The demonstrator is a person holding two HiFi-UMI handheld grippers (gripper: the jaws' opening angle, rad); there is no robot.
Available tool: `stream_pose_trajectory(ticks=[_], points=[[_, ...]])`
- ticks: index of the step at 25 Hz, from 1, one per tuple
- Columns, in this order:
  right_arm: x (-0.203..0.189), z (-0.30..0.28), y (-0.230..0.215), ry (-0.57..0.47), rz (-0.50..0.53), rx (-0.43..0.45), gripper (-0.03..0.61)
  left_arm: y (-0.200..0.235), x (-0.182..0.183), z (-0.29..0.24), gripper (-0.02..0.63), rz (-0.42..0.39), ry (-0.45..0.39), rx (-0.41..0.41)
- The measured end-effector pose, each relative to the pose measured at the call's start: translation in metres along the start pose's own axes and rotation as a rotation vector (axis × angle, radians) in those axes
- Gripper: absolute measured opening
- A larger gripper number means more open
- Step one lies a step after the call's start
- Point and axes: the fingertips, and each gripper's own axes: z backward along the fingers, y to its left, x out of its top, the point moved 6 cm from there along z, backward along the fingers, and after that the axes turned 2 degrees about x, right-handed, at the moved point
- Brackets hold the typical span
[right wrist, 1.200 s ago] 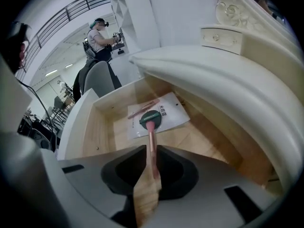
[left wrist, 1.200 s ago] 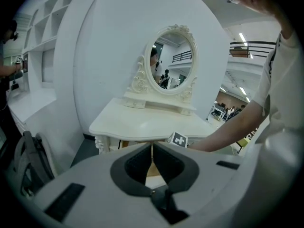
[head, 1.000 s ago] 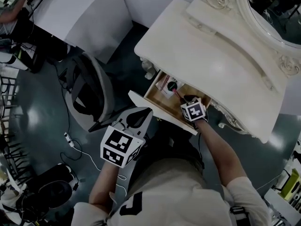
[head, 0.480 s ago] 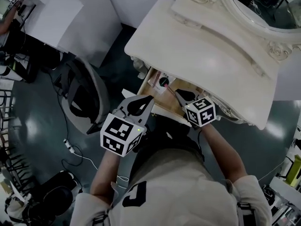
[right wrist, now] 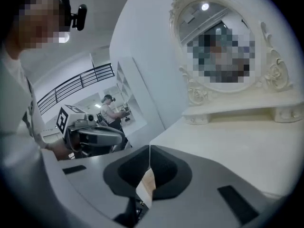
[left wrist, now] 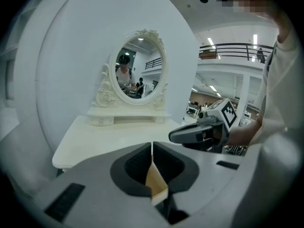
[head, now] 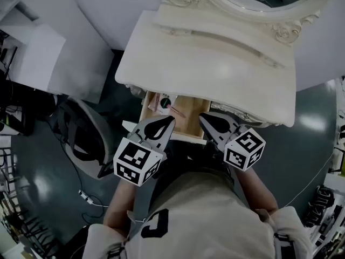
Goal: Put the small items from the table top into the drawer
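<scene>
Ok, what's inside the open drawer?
At the left end of the drawer lie a small round dark item and a thin pink stick; right of them looks bare. The table top covers its back; the left gripper and the right gripper, jaws just closed empty, cover its front.

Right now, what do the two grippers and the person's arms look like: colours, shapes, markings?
The left gripper and right gripper are alike: grey, with two broad jaws narrowing to a point around a black hollow. On each sits a white cube with black square markers, left cube and right cube. The person wears a light short-sleeved shirt with a dark print.
</scene>
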Motion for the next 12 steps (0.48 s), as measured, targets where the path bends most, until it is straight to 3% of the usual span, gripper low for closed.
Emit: stream_pose_trajectory(ticks=[5, 12], points=[[0.011, 0.049, 0.004, -0.094, 0.013, -0.029, 0.032, -0.036, 0.012, -0.016, 0.064, -0.045, 0.008, -0.047], [0.020, 0.112, -0.002, -0.176, 0.026, 0.006, 0.032, -0.091, 0.028, -0.042, 0.064, -0.075, 0.003, -0.068]])
